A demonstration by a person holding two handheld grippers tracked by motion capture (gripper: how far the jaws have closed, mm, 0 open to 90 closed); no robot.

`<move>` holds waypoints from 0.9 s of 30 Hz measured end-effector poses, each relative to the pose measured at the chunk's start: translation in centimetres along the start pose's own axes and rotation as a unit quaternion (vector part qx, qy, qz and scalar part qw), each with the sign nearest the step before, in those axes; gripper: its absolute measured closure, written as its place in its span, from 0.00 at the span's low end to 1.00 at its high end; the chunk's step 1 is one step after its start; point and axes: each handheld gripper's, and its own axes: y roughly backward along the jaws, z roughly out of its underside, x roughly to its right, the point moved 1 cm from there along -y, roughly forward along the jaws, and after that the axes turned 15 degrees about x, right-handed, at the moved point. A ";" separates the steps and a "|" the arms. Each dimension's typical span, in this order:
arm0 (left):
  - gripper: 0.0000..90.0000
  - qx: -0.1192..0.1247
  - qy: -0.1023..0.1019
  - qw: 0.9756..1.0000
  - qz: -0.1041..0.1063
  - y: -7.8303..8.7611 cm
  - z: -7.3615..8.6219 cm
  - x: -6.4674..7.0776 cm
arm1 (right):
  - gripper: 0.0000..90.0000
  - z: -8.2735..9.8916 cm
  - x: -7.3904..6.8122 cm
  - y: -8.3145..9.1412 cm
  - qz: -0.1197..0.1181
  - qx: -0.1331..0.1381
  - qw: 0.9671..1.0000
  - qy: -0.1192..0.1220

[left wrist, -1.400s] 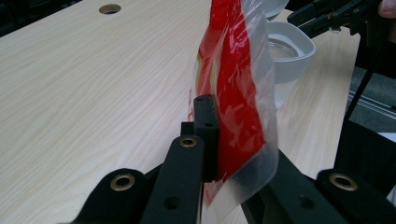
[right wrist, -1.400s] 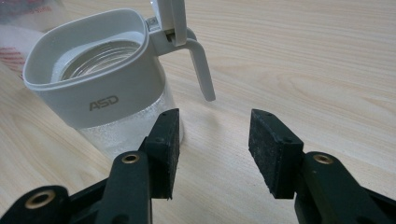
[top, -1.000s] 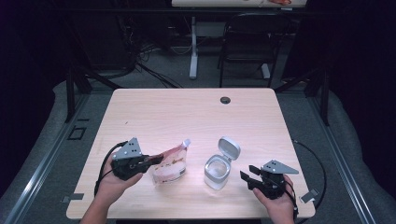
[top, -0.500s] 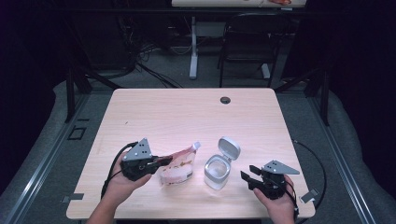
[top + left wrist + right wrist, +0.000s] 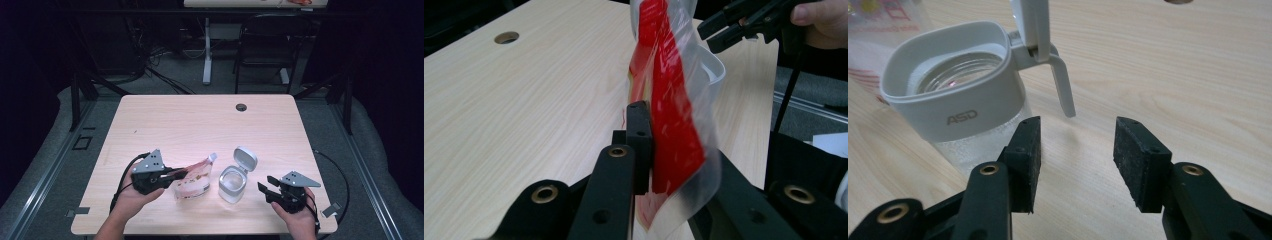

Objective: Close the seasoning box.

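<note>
A red-and-clear spouted pouch (image 5: 196,181) is raised off the table at the front left, its spout tilted toward a glass jar (image 5: 231,183). My left gripper (image 5: 179,174) is shut on the pouch's side, though its jaws have just been opening a little. In the left gripper view the pouch (image 5: 674,100) stands between the jaws of that gripper (image 5: 674,147), and one pad (image 5: 640,140) presses on it. The jar (image 5: 958,100) has a white collar and a flip lid (image 5: 245,159) standing up. My right gripper (image 5: 265,189) (image 5: 1075,135) rests open just right of the jar, holding nothing.
The wooden table (image 5: 200,125) has a round cable hole (image 5: 241,107) near its far edge. A chair (image 5: 265,45) and a desk leg (image 5: 206,50) stand beyond it. Cables trail from both grippers off the front corners.
My left hand has shifted slightly right with the pouch, and the spout has swung nearer the jar. The right gripper and the jar have stayed put.
</note>
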 end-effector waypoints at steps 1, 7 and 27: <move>0.94 0.000 0.003 1.000 -0.002 0.1 0.1 -0.1 | 0.61 -0.2 -0.1 0.1 -0.004 0.001 1.000 0.004; 0.84 0.013 0.012 1.000 -0.015 1.2 0.0 0.1 | 0.63 -2.3 -0.7 0.4 -0.020 0.013 0.999 0.021; 0.69 0.001 0.037 0.999 -0.033 3.2 0.2 0.1 | 0.74 -8.5 -3.4 0.5 -0.109 0.014 0.990 0.084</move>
